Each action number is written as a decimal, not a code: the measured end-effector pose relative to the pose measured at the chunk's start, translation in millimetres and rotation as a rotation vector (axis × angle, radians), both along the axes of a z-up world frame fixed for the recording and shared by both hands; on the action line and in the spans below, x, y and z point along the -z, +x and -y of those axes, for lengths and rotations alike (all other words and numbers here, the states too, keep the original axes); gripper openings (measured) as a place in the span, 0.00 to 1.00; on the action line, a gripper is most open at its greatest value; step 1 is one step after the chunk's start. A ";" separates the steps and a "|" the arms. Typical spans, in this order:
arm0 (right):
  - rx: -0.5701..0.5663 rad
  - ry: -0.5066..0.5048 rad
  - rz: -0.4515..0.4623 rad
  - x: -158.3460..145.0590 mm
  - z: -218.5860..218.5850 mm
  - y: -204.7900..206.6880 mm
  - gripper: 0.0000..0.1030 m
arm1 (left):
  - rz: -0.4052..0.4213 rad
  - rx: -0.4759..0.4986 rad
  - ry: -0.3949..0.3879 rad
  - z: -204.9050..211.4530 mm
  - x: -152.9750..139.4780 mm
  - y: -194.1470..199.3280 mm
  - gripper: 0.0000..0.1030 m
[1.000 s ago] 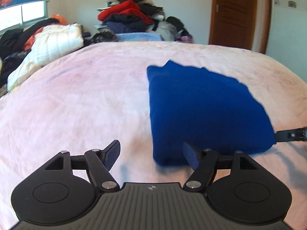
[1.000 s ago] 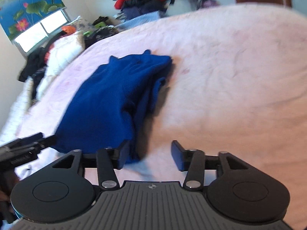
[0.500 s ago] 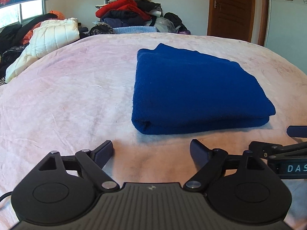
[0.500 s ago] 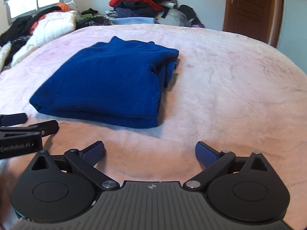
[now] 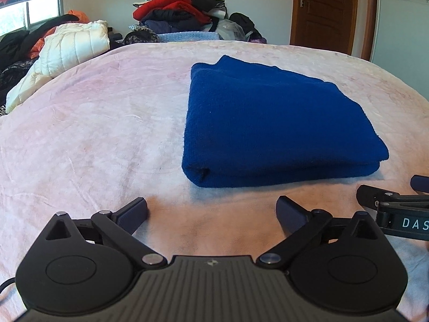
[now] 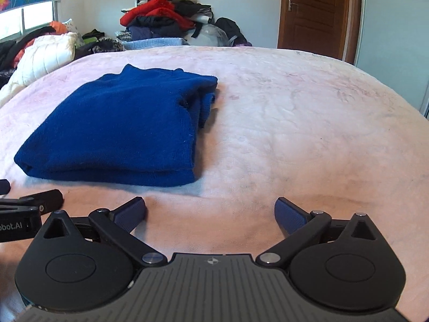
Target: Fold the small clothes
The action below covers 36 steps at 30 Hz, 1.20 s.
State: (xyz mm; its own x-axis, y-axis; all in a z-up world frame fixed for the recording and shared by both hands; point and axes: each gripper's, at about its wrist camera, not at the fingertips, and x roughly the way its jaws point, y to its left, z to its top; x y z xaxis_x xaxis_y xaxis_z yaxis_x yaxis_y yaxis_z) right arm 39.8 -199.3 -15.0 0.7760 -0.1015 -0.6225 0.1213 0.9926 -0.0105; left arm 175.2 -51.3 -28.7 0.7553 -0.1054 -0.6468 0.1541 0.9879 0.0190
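The pink bed [image 5: 88, 134] is filling both views, and the blue garment [image 5: 268, 126] is lying folded at centre-right of the left view, so folding looks finished. The left gripper [image 5: 211, 209] and right gripper [image 6: 210, 210] are spread, empty. Next is probably fetching another garment. Since a second ago, both are sitting farther back.

Matt knitted blue garment [image 5: 273, 123] on soft, faintly crinkled pink bedcover [image 5: 93, 134]; glossy wooden door [image 6: 319, 10].
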 end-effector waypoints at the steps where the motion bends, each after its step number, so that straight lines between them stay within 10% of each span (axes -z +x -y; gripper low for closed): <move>1: -0.002 0.000 0.000 0.1 -0.3 1.2 1.00 | 0.000 -0.001 0.000 -0.3 -0.1 0.6 1.00; 36: 0.005 0.003 0.007 2.6 -3.2 -0.6 1.00 | 0.000 -0.001 0.001 -0.5 -0.1 0.6 1.00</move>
